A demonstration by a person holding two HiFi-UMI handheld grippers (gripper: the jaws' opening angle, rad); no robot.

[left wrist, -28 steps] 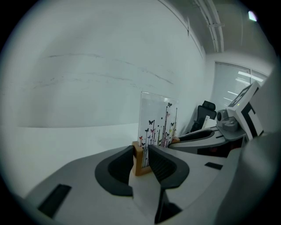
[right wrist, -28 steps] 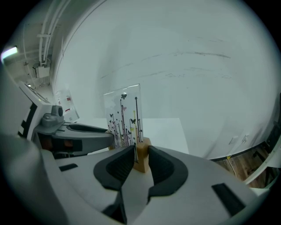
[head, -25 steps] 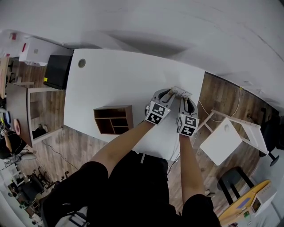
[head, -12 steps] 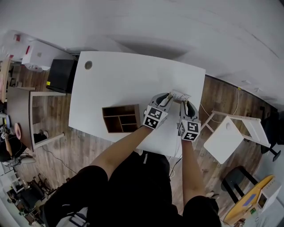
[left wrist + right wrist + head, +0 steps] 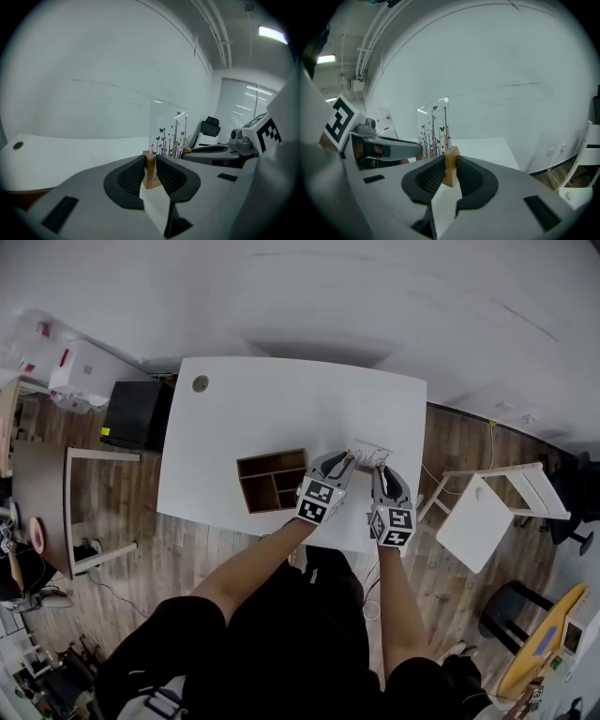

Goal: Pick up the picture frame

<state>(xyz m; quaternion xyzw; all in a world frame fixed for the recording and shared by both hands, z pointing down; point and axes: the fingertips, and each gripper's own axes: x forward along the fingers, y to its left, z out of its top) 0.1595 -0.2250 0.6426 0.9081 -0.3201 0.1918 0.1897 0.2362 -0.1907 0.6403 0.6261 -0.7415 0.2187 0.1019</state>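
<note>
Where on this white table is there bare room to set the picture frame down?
The widest bare patch of the table is the back half, from the cable hole across to the right edge. A narrower strip lies left of the wooden organizer. The front right is crowded: organizer and picture frame are close together there.

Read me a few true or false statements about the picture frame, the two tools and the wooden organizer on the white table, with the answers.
1. The left tool and the right tool both grip the picture frame. True; the left jaws have just been closing on it.
2. The wooden organizer rests on the white table. True.
3. The organizer lies to the right of the right tool. False: it lies left of the left tool.
4. The tools pinch the frame's clear panel. False: each clamps a wooden end block.
</note>
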